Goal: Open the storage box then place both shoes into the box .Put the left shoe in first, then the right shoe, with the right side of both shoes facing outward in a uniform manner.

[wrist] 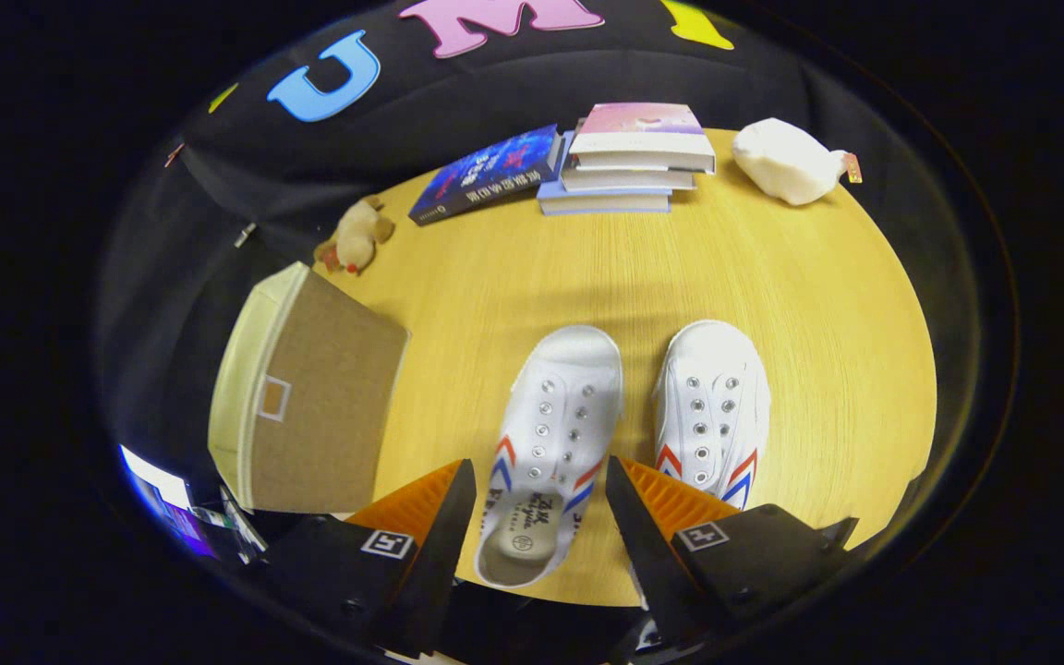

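Gripper view looks down on a pale wooden worktop (772, 277) with the claw (539, 480) spread wide and gripping nothing. Its two fingers straddle the heel end of the left shoe (550, 443), one on each side, with a little clearance to the sides of the shoe as far as the view lets me judge. The right shoe (712, 406) lies just beside its mate, a narrow strip of bare wood between them, and sits just beyond the right-hand finger. Both are white canvas, laceless, with red and blue chevrons, toes pointing away from the claw. Dark print runs along the left shoe's side and a round stamp sits on its insole; neither is sharp enough to read.

To the left of the shoes stands the storage box (310, 397), its brown lid closed, a small square label on top with nothing legible on it. The box sits at the worktop's left edge and partly overhangs it.

A broad open stretch of wood lies beyond the toes. At the far edge are a stack of books (634, 157), a blue book (486, 175) leaning against it, a white pouch (786, 162) and a small plush toy (356, 235).
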A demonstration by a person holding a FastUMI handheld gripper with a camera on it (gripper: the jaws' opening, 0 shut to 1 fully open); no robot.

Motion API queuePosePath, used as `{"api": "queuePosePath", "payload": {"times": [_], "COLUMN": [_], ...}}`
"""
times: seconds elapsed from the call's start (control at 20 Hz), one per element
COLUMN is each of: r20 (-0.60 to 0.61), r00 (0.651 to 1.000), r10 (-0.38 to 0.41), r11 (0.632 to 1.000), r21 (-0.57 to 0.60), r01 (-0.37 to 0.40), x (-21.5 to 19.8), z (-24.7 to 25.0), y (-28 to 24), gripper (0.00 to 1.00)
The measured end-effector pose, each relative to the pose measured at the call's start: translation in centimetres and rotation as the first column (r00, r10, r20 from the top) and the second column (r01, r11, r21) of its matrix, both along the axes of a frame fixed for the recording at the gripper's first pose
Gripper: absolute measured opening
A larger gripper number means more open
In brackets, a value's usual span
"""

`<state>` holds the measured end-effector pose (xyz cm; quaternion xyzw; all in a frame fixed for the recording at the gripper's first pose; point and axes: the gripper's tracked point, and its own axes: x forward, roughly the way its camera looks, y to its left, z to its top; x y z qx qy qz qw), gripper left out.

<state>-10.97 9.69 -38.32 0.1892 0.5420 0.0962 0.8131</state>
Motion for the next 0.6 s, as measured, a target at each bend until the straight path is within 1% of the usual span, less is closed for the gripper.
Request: {"api": "queuePosePath", "payload": {"times": [0.05, 0.1, 0.2, 0.35, 0.45, 0.5, 0.55, 0.6], "r20": [-0.021, -0.044, -0.079, -0.111, -0.135, -0.128, -0.142, -0.132], "r00": [1.000, 0.999, 0.997, 0.994, 0.991, 0.991, 0.989, 0.988], "r10": [0.008, 0.005, -0.005, 0.008, -0.020, -0.033, -0.052, -0.086], "r11": [1.000, 1.000, 1.000, 1.000, 0.999, 0.997, 0.998, 0.996], "r21": [-0.013, -0.019, -0.017, -0.023, -0.027, -0.069, -0.052, -0.024], "r01": [-0.008, -0.006, 0.004, -0.010, 0.017, 0.025, 0.045, 0.083], "x": [-0.2, -0.1, 0.1, 0.3, 0.3, 0.4, 0.3, 0.1], "z": [-1.2, -2.1, -3.6, -5.4, -5.5, -5.7, -6.6, -4.1], "y": [0.0, 0.0, 0.3, 1.1, 1.0, -0.1, 0.4, -0.6], "gripper": [0.83, 0.77, 0.76, 0.75, 0.60, 0.54, 0.35, 0.16]}}
